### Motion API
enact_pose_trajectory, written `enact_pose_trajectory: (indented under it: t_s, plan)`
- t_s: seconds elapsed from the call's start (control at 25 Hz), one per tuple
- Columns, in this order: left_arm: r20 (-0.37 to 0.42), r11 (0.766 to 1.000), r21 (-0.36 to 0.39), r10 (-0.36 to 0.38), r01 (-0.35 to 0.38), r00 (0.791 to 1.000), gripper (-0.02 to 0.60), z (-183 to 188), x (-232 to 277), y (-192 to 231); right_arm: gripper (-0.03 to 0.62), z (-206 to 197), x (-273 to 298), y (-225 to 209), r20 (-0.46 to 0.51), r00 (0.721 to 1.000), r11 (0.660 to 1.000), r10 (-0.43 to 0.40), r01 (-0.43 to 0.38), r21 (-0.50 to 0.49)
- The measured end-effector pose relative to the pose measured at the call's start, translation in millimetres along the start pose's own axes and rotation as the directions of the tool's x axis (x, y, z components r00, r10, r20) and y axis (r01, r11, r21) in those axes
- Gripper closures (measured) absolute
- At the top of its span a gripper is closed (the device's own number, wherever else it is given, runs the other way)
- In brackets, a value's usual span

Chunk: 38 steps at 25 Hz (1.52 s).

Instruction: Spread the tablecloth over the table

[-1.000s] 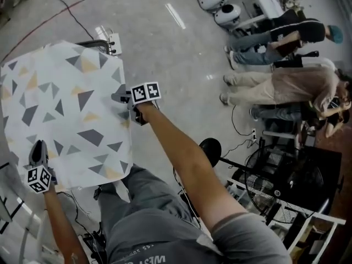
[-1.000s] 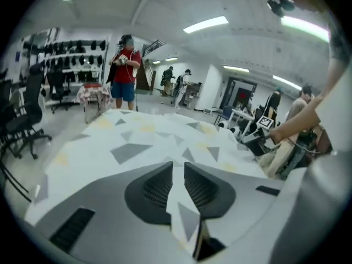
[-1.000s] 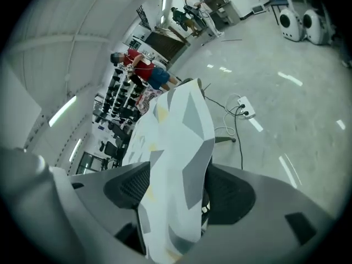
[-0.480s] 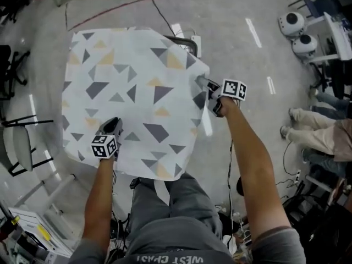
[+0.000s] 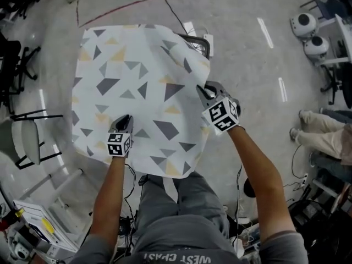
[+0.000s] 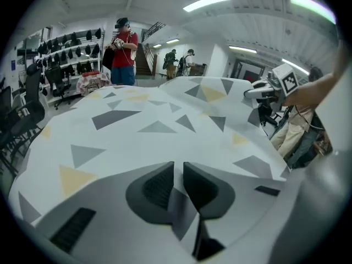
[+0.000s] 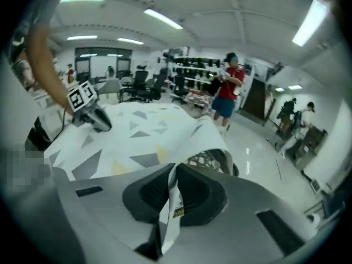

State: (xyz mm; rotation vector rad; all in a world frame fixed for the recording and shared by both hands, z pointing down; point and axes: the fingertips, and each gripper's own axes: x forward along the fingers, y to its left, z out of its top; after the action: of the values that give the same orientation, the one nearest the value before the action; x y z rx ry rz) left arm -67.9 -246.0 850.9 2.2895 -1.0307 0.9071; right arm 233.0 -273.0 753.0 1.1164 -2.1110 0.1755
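**Head view and both gripper views: spreading judged nearly complete**

The right gripper [image 7: 171, 175] had its jaws clamped together on a thin fold of the tablecloth's [image 5: 126, 65] right edge. The left gripper [image 6: 179, 172] was likewise pinched shut on a tuck of cloth, near the side closest to the person. Outward from the left grip, the patterned sheet lay smooth and flat across most of the top. Beside the right grip it rose in a loose ridge, and a dark rim [image 5: 199, 42] stood uncovered at the far right corner. By this evidence the cover was mostly laid. Left to do: flatten the right side, cover that corner, and release both grips.
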Motion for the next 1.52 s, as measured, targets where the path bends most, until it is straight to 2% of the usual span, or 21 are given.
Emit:
enact_pose_trajectory:
  t_s: [0.04, 0.08, 0.16, 0.24, 0.28, 0.36, 0.44, 0.56, 0.64, 0.68, 0.76, 0.88, 1.04, 1.2, 1.36, 1.52]
  plan:
    - [0.000, 1.000, 0.001, 0.002, -0.002, 1.000, 0.531, 0, 0, 0, 0.566, 0, 2, 14, -0.008, 1.000, 0.998, 0.017, -0.017, -0.062]
    - [-0.001, 1.000, 0.000, 0.003, -0.003, 1.000, 0.531, 0, -1, 0, 0.559, -5, 6, 21, -0.020, 1.000, 0.996, 0.021, -0.023, -0.082]
    - [-0.005, 1.000, -0.004, 0.003, -0.003, 1.000, 0.531, 1, -2, 1, 0.560, -20, 13, 13, -0.048, 0.999, 0.999, -0.020, 0.017, -0.047]
    - [-0.003, 1.000, -0.004, 0.002, -0.002, 1.000, 0.531, 2, -1, 0, 0.581, -38, 17, -16, -0.083, 0.992, 0.992, -0.095, 0.102, 0.075]
    - [-0.002, 1.000, -0.002, 0.003, -0.003, 1.000, 0.531, 2, 0, 0, 0.579, -47, 19, -33, -0.105, 0.987, 0.978, -0.124, 0.139, 0.157]
    - [0.001, 1.000, 0.003, 0.006, -0.006, 1.000, 0.531, 2, -1, 0, 0.564, -66, 28, -60, -0.156, 0.979, 0.927, -0.129, 0.175, 0.333]
    - [0.003, 1.000, 0.006, 0.009, -0.010, 1.000, 0.531, 1, -1, 0, 0.553, -85, 41, -76, -0.201, 0.976, 0.842, -0.079, 0.174, 0.511]
    - [0.001, 1.000, 0.005, 0.013, -0.013, 1.000, 0.532, 0, -1, 0, 0.535, -106, 59, -86, -0.225, 0.974, 0.653, 0.021, 0.157, 0.741]
    - [0.002, 1.000, 0.002, 0.020, -0.020, 1.000, 0.539, 1, 0, 2, 0.526, -114, 67, -88, -0.207, 0.975, 0.533, 0.080, 0.134, 0.836]
    - [0.002, 1.000, -0.001, 0.024, -0.024, 1.000, 0.547, 2, 0, 3, 0.526, -115, 70, -89, -0.192, 0.976, 0.485, 0.103, 0.120, 0.866]
    - [-0.003, 1.000, -0.006, 0.028, -0.029, 1.000, 0.558, 2, 0, 5, 0.523, -116, 70, -91, -0.160, 0.980, 0.422, 0.120, 0.096, 0.901]
    - [-0.008, 1.000, -0.004, 0.027, -0.027, 1.000, 0.568, 2, 2, 5, 0.540, -114, 65, -97, -0.120, 0.987, 0.384, 0.110, 0.070, 0.921]
    - [-0.008, 1.000, 0.004, 0.028, -0.028, 1.000, 0.574, 2, 2, 8, 0.540, -115, 65, -95, -0.101, 0.982, 0.336, 0.158, 0.043, 0.941]
    - [-0.010, 1.000, -0.005, 0.017, -0.017, 1.000, 0.575, 1, 2, 7, 0.540, -116, 64, -95, -0.094, 0.981, 0.315, 0.170, 0.036, 0.948]
    - [-0.008, 1.000, 0.011, 0.021, -0.021, 1.000, 0.575, 2, 1, 7, 0.523, -116, 62, -97, -0.099, 0.987, 0.327, 0.131, 0.051, 0.943]
    - [-0.013, 1.000, -0.024, 0.009, -0.009, 1.000, 0.574, 0, -1, 7, 0.488, -122, 47, -102, -0.162, 0.986, 0.379, 0.026, 0.141, 0.915]
